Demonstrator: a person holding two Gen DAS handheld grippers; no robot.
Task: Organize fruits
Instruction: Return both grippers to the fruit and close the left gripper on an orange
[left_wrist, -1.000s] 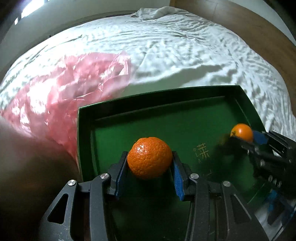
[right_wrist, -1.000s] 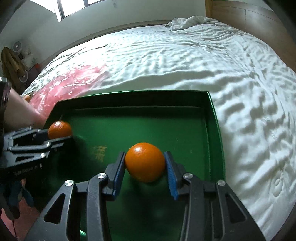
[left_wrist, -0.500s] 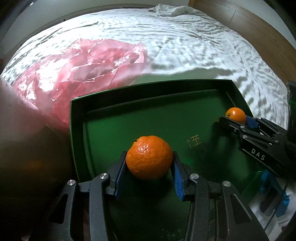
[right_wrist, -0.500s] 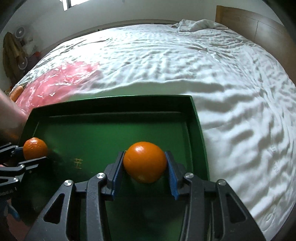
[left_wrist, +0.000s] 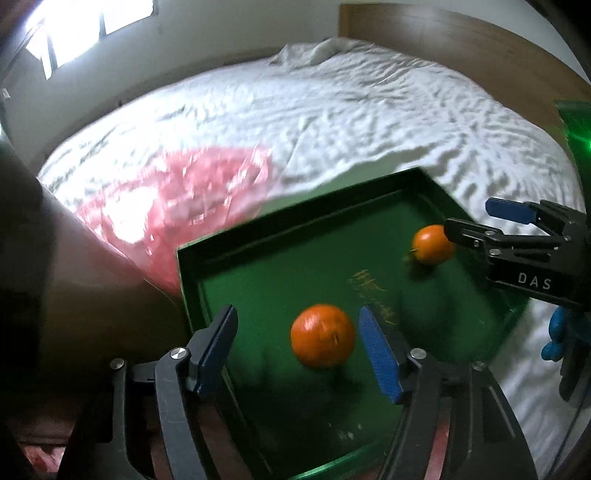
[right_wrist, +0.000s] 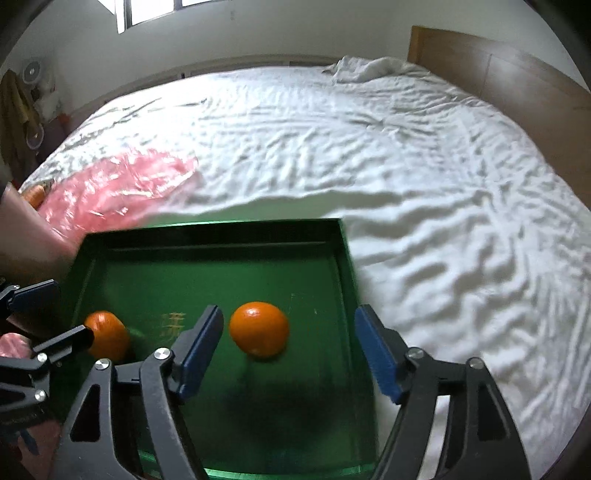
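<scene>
Resting on the floor of the green tray, two oranges lie well apart: one toward the left side and one toward the right side. The left gripper has just been opening its jaws; the left orange sits between the blue pads, but they do not touch it. The right gripper has also just been opening, and now stands very wide, with its orange between the pads and free of both. Each orange looks round, firm and rather light, with a smooth skin, so I judge that it can roll easily on the flat tray. The best hold is across the widest middle, with gentle pressure so the peel is not bruised. One second earlier both grippers were clamped on their oranges; now both fruits are released. A pink plastic bag lies on the white bed beside the tray.
</scene>
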